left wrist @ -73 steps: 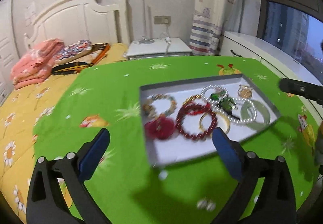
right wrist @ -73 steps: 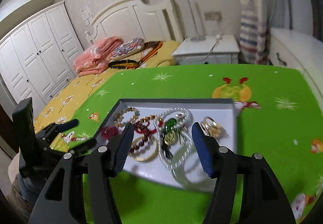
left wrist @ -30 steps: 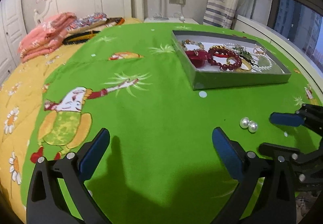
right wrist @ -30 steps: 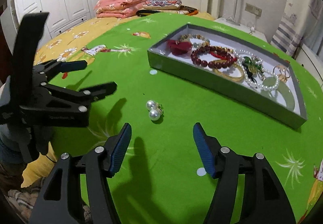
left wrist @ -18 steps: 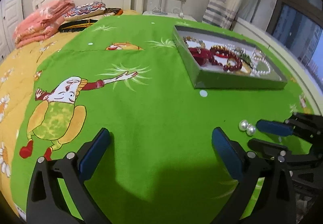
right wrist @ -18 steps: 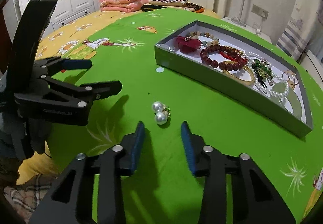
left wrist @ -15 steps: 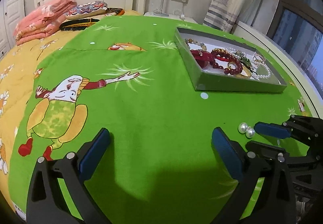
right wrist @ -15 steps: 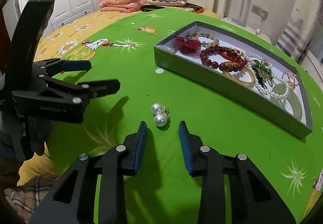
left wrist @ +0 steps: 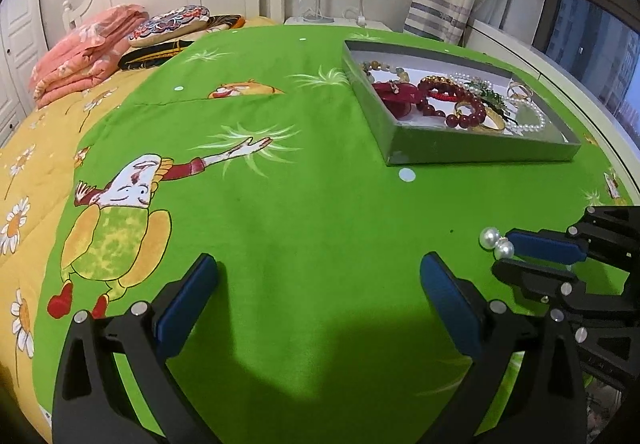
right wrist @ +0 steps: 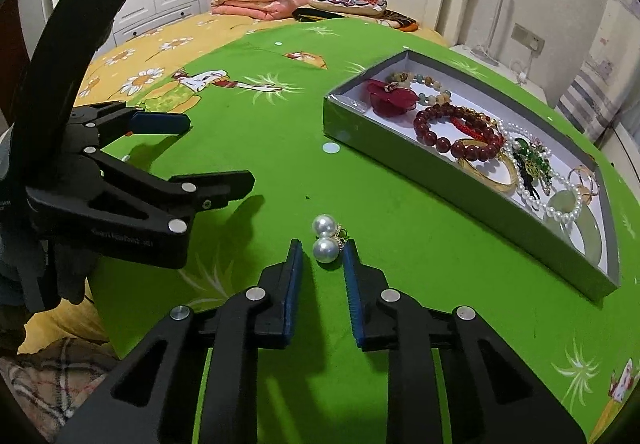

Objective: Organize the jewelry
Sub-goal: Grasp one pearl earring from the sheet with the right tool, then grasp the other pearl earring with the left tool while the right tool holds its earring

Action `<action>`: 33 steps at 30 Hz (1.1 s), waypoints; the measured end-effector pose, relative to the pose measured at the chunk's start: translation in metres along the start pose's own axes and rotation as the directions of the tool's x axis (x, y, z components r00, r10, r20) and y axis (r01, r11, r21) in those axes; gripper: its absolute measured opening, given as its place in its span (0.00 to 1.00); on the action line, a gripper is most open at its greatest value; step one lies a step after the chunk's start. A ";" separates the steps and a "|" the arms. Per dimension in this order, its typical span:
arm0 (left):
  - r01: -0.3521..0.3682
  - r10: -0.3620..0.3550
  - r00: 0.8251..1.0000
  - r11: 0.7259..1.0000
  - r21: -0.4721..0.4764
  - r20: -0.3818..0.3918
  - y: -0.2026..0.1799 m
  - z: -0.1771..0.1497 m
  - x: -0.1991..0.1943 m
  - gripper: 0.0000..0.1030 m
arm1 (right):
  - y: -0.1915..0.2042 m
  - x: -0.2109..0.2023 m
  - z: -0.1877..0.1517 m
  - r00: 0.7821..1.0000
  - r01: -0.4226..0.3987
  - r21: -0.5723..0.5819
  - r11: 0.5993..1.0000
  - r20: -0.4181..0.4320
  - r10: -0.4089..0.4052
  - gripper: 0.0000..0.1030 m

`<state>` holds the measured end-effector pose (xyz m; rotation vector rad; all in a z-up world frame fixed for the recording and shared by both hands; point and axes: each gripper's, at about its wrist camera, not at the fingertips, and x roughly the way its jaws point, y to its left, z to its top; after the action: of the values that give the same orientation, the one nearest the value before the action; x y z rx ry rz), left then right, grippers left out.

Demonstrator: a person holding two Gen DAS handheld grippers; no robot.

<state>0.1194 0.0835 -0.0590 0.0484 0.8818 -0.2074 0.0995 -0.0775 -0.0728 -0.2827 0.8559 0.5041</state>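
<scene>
A pair of pearl earrings (right wrist: 325, 238) lies on the green cloth, also in the left wrist view (left wrist: 496, 242). My right gripper (right wrist: 322, 248) is low on the cloth, its jaws narrowed around the nearer pearl with a small gap on each side. In the left wrist view the right gripper (left wrist: 505, 250) comes in from the right. My left gripper (left wrist: 318, 276) is wide open and empty above the bare cloth; it stands at the left of the right wrist view (right wrist: 218, 149). A grey tray (right wrist: 444, 171) holds bracelets, a pearl strand and a red flower.
The tray also shows in the left wrist view (left wrist: 480, 153) at the far right. Folded pink blankets (left wrist: 84, 47) and cushions lie at the bed head. A white nightstand (left wrist: 336, 21) and a curtain stand behind. The table edge runs along the right.
My right gripper has moved forward and down to the pearl earrings and its jaws have closed from wide to narrow around them. The left gripper stays open and has barely moved.
</scene>
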 end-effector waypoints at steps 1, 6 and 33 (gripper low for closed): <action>-0.002 0.002 1.000 1.000 0.004 -0.002 -0.001 0.000 0.000 0.96 | 0.000 0.000 0.000 1.000 -0.002 0.001 1.000 0.001 0.002 0.16; -0.020 0.021 1.000 0.999 0.029 -0.017 -0.004 0.000 0.002 0.96 | -0.002 -0.005 -0.005 1.000 0.010 0.011 1.000 0.018 -0.010 0.16; 0.203 -0.194 0.979 0.917 0.345 -0.060 -0.098 0.006 0.006 0.39 | -0.111 -0.070 -0.072 0.979 0.113 0.315 0.942 0.124 -0.159 0.16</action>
<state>0.1077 -0.0144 -0.0552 0.2946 0.8660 -0.5550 0.0732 -0.2243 -0.0598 -0.0171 0.7508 0.2530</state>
